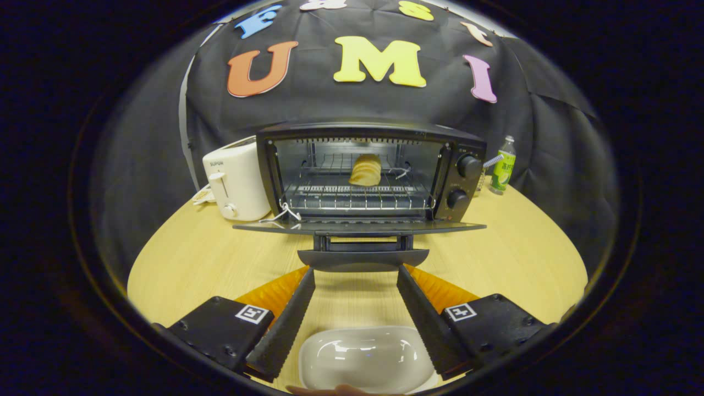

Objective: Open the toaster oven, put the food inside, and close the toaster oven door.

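gripper (pixel 356 275) spread wide, nothing between its fingers (pixel 286 322) but bare desk (pixel 522 258) and, lower down, the dish. fingertips sit just short of the oven door handle (pixel 363 258), one tip near each end of it; cannot tell for sure whether they touch it or stop just shy.

oven (pixel 371 173) at 12 o'clock from the gripper, standing on the light wood desk. door (pixel 357 226) dropped fully open, lying flat and level toward the gripper, handle at its near edge. inside: wire rack (pixel 352 199), and on it the food (pixel 365 170), a pale golden piece of bread or pastry, standing toward the back, about mid-width. two round knobs (pixel 468 166) stacked one over the other on the oven's right panel. a thin white wire or tie (pixel 283 214) hangs by the door's left hinge corner.

white toaster (pixel 235 184) at about 10 o'clock, just beside the oven's left wall, lever on its front face; a cord or plug lies on the desk at its left.

green bottle (pixel 504 165) at about 2 o'clock, upright, near the oven's right side and toward the desk's far edge. something small and striped pokes out between bottle and oven; too small to make out.

white dish (pixel 366 360) at 6 o'clock, on the desk between the finger bases, empty and glossy. a fingertip (pixel 341 390) of a person shows at its near rim.
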`<state>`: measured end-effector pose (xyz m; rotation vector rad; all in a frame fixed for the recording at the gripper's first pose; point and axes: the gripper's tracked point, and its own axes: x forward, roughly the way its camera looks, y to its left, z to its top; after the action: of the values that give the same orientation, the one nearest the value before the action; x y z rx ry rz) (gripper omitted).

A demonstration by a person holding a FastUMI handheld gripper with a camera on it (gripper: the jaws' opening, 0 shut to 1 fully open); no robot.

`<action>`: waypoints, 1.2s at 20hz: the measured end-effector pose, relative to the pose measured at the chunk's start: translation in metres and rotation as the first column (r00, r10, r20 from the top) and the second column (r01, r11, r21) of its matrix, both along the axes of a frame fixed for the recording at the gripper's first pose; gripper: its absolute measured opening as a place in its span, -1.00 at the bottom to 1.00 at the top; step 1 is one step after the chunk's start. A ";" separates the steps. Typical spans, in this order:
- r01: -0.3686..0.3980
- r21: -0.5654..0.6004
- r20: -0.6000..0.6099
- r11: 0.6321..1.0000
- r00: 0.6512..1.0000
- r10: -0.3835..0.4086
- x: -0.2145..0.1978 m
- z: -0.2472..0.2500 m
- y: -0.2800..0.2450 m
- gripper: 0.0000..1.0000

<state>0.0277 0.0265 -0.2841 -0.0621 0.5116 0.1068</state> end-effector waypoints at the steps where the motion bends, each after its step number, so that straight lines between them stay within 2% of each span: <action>1: 0.001 0.005 0.013 1.000 1.000 -0.001 0.001 0.003 0.000 1.00; 7: -0.007 0.005 0.094 1.000 0.996 0.006 0.024 0.034 0.003 1.00; 12: -0.028 0.024 0.102 0.999 0.994 0.026 0.043 0.058 0.009 1.00; 19: -0.049 0.092 0.121 0.995 0.992 0.038 0.023 0.072 0.012 1.00; 24: -0.024 0.071 0.201 0.997 0.980 0.009 0.003 0.111 -0.007 1.00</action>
<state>0.0303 0.0192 -0.1733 -0.0054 0.3053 0.1341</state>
